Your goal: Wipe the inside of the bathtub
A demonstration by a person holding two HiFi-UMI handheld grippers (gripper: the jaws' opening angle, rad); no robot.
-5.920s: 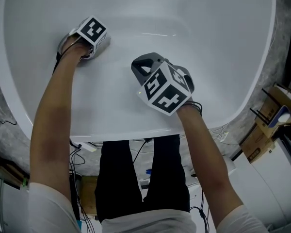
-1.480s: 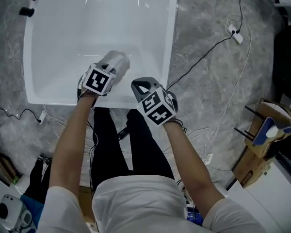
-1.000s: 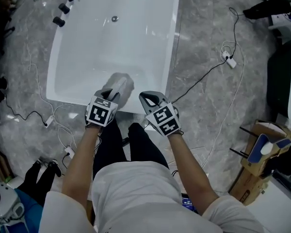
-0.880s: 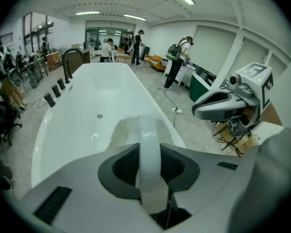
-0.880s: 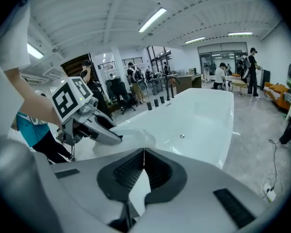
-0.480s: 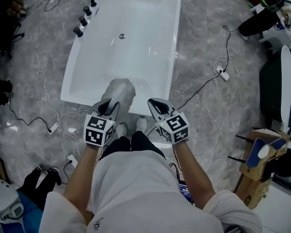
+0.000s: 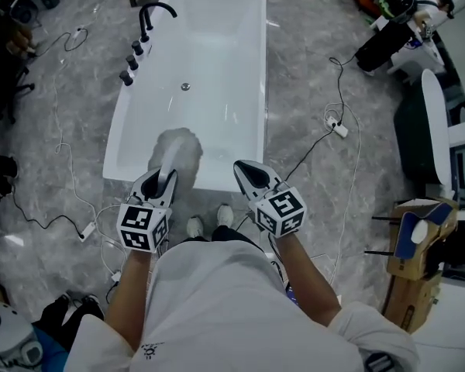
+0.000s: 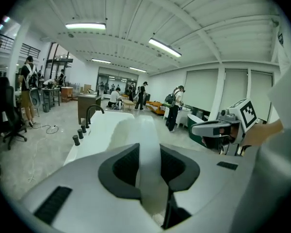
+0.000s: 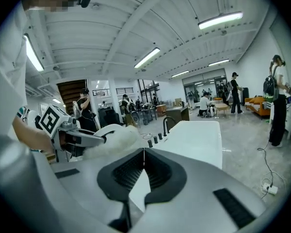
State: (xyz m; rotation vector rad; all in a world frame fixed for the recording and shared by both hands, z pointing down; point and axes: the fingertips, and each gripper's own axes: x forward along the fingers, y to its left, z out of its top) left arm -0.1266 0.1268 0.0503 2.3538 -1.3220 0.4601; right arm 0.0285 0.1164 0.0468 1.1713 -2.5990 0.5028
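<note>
The white bathtub (image 7: 248, 91) lies on the grey marble floor well below me, its near end just beyond my grippers. My left gripper (image 7: 161, 178) is shut on the white handle (image 8: 149, 154) of a fluffy white scrubber (image 7: 178, 149); the fluffy head hangs over the tub's near end. That head (image 9: 119, 140) and the left gripper (image 9: 82, 140) also show in the right gripper view. My right gripper (image 7: 246, 169) is held beside the left one; its jaws meet with nothing between them (image 9: 144, 164). Both are lifted high above the bathtub (image 9: 199, 137).
A black faucet (image 7: 151, 14) and several black knobs (image 7: 130, 62) line the tub's left rim. Cables (image 7: 337, 122) trail over the floor on both sides. A cardboard box (image 7: 418, 239) stands at the right. People (image 8: 174, 108) stand far off in the hall.
The view has pulled back and risen: the left gripper was down inside the tub, and now both grippers are lifted out, held close to the body with the whole tub seen below.
</note>
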